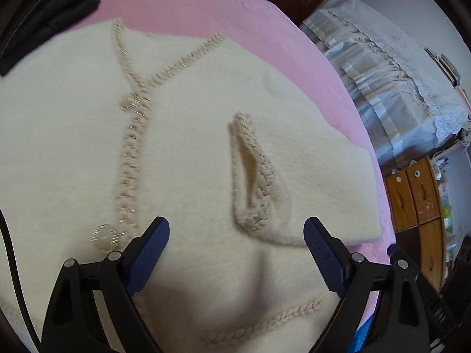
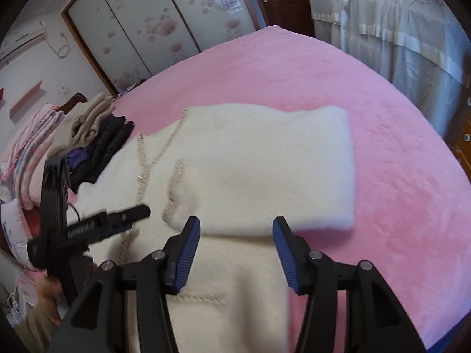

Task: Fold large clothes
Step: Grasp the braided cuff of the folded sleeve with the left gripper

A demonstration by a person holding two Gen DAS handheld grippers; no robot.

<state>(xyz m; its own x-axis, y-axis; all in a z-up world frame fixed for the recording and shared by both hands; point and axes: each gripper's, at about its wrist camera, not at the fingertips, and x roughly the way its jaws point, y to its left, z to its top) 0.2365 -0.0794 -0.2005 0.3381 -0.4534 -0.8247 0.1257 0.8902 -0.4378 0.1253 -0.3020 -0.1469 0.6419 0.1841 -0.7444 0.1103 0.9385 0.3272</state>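
- While the fluffy cream braid-trimmed cardigan (image 2: 241, 170) lies on the pink plush bedspread (image 2: 382, 153) with one sleeve (image 2: 294, 161) folded across, its lower half remains unfolded.
- Left gripper (image 1: 235, 236) and right gripper (image 2: 237, 232) hover with jaws apart, holding nothing.

The left wrist camera is riding just behind the left gripper (image 1: 236, 236), tilting steeply down and sitting close over the cream cardigan (image 1: 191, 147), with the pink bed cover (image 1: 235, 8) running to the far side. The right wrist camera is sitting behind the right gripper (image 2: 236, 231), looking down less steeply and from farther back, taking in more of the bed. Both views are sharing the cardigan's braided front trim and the draped furniture at far right.
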